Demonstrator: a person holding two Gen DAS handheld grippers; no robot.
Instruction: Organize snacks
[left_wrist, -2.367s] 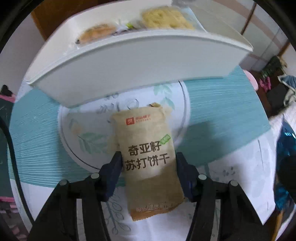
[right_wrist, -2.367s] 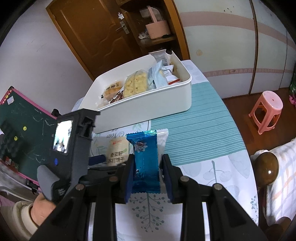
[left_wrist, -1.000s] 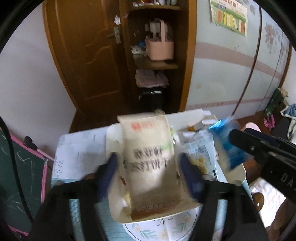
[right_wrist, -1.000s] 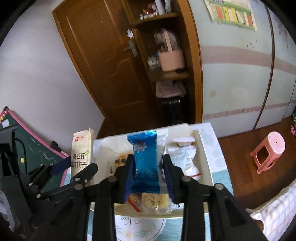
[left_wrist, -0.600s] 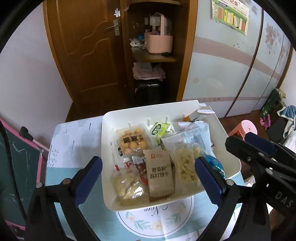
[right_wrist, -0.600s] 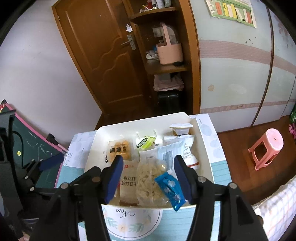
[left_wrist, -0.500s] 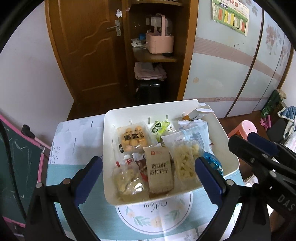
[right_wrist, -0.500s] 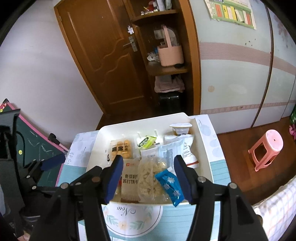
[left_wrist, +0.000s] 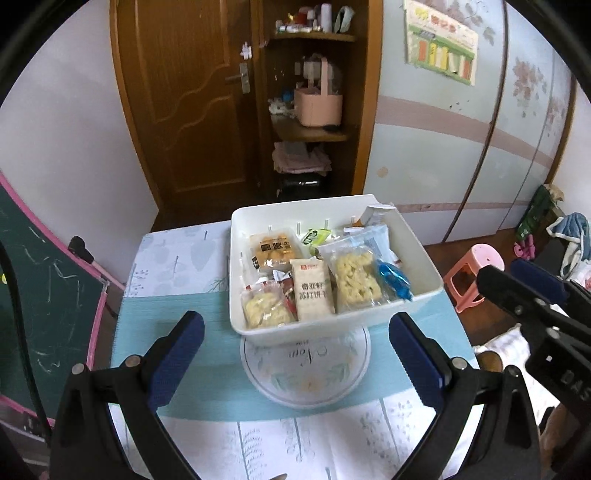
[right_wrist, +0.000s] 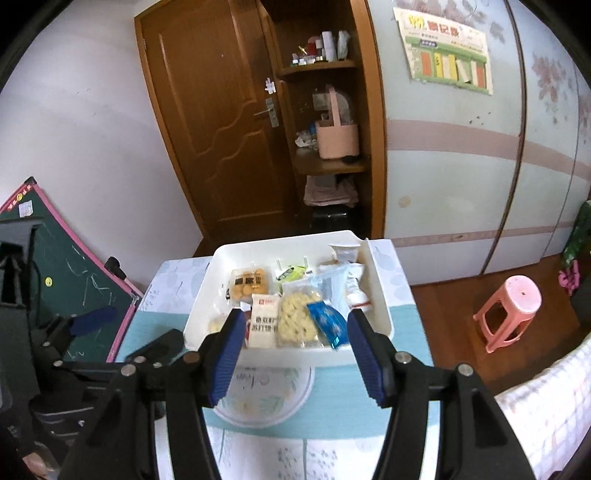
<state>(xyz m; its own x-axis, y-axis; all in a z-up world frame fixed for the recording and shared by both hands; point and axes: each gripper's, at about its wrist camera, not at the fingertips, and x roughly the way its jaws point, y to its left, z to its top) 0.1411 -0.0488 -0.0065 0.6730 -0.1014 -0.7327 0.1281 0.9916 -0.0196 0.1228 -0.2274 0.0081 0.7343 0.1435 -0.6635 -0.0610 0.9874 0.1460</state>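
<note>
Left wrist: left gripper (left_wrist: 295, 349) angled down over the table (left_wrist: 173, 254), jaws spread wide, nothing between them. White bin (left_wrist: 424, 258) sits ahead of it on a round mat (left_wrist: 306, 376), with the beige cracker pack (left_wrist: 312, 290) and blue snack pack (left_wrist: 393, 278) lying inside among other snacks.

Right wrist: right gripper (right_wrist: 297, 352) also tilted down, jaws released and empty, bin (right_wrist: 380, 295) just beyond the fingertips. Cracker pack (right_wrist: 264, 321) and blue pack (right_wrist: 327, 323) lie at the bin's near edge.
</note>
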